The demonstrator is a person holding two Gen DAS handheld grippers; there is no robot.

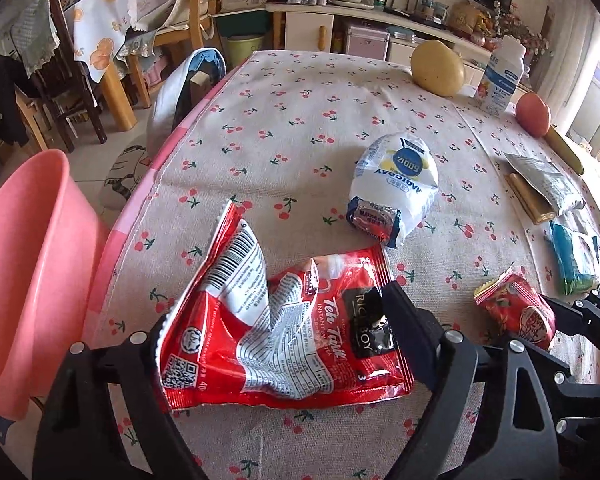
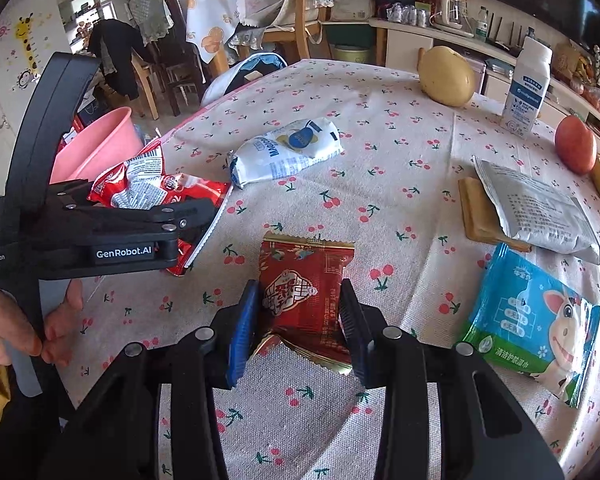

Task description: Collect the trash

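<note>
Left tongs (image 1: 276, 328) spread wide around crumpled red-and-white foil sachet (image 1: 284, 336), not yet pinched. Right tongs (image 2: 300, 312) clenched on small red snack wrapper (image 2: 304, 296) on table (image 2: 380, 168). Pick-up step; squeeze needed next, then pink plastic bin (image 1: 28, 280) at 9 o'clock.

Cherry-print tablecloth (image 2: 380, 92) — wrappers (image 2: 292, 152), potato (image 2: 446, 76), tomato (image 2: 575, 144), milk bottle (image 2: 526, 88).

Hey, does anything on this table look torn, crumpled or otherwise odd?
Yes. The red sachet near the pink bin is ripped open and crumpled, one flap curling upward. The white wrapper is also creased, its end folded under. Nothing looks spilled.
</note>
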